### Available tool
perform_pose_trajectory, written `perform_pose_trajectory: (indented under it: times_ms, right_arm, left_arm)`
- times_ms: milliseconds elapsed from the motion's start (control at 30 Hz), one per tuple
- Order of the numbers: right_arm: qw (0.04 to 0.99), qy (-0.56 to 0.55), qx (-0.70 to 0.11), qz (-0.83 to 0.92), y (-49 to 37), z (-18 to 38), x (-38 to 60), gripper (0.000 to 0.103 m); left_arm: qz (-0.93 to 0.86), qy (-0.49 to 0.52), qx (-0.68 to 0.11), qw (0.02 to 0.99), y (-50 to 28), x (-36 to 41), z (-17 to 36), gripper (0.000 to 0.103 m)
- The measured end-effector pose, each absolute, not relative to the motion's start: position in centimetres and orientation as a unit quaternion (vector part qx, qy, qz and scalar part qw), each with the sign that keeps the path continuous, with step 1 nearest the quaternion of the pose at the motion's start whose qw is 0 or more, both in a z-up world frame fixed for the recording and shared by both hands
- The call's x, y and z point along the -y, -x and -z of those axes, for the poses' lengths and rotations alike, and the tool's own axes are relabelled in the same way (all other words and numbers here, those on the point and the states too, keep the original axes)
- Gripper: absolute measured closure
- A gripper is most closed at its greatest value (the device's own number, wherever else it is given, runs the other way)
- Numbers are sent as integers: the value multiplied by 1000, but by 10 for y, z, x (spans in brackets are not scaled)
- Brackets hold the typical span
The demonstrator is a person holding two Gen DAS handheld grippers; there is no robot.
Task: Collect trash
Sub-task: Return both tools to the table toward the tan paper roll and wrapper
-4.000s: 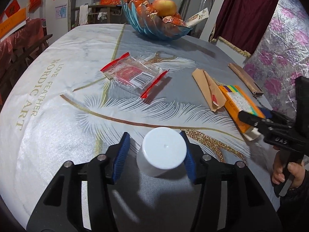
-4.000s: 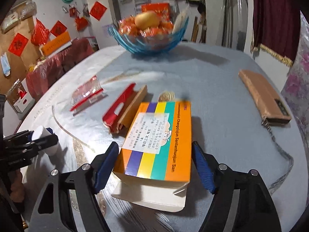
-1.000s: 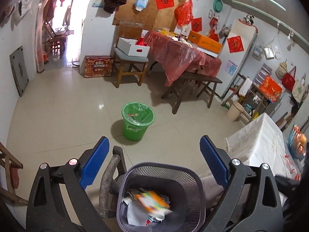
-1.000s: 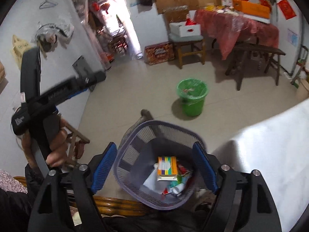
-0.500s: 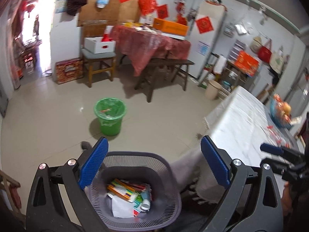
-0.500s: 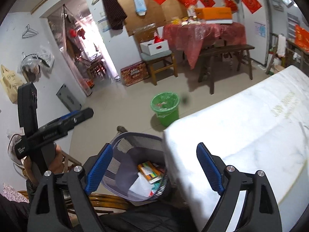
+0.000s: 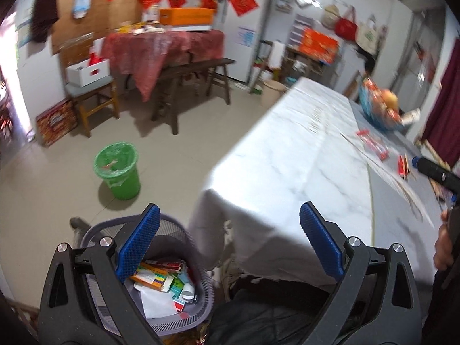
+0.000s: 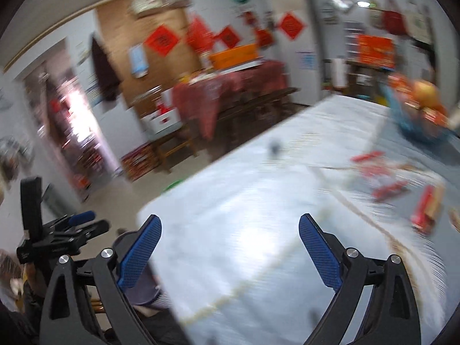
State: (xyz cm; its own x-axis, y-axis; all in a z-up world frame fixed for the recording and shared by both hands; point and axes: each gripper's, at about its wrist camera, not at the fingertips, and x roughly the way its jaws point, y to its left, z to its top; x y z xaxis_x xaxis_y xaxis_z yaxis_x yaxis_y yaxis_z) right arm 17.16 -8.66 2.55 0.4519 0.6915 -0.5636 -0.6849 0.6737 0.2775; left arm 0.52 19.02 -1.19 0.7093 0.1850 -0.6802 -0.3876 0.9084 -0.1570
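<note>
Trash collection, return phase. Leftmost on the floor stands a green bucket [image 7: 118, 169] with a liner, well apart from the work. Near it, just beside the table corner, sits the mesh basket [image 7: 198, 313], which already holds a striped box [image 7: 151, 279], white paper and a small bottle. The left gripper [image 7: 228, 243] hangs above the basket's right edge and the draped corner of the tablecloth [image 7: 287, 178], jaws spread wide with nothing between the blue pads [image 7: 138, 244].

The right gripper [image 8: 230, 251] points over the near part of the table; its jaws are opening toward full spread and nothing lies between them. This view is heavily blurred.

Remaining trash lies toward the far right of the table: a clear red-edged wrapper [image 7: 372, 143] and, nearer the right edge, a red and tan packet [image 8: 427, 211]. Beyond them stands a blue fruit bowl [image 7: 379, 109], which is probably not trash.

Judgement on the step in hand: each gripper should probably be carried to one piece, jaws kept wide until they straddle it. The flat wrapper likely calls for a low, shallow approach, pads pressed to the cloth beside its raised edge, so that film is pinched and not cloth. The bowl is best given a wide berth.
</note>
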Motion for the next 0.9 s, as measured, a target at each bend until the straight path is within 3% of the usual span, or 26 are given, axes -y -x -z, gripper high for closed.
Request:
perform_pose_trajectory:
  times_ms: [500,900]
  right_arm:
    - [914,-73,-361,-172,-252,20,267,5]
    - [897,-13,-406,-171,-318,44,198,6]
  left_arm:
    - [-5,78,-402,912,-169,-77,29,8]
    - [5,69,-416,907,-221,-52,41,7]
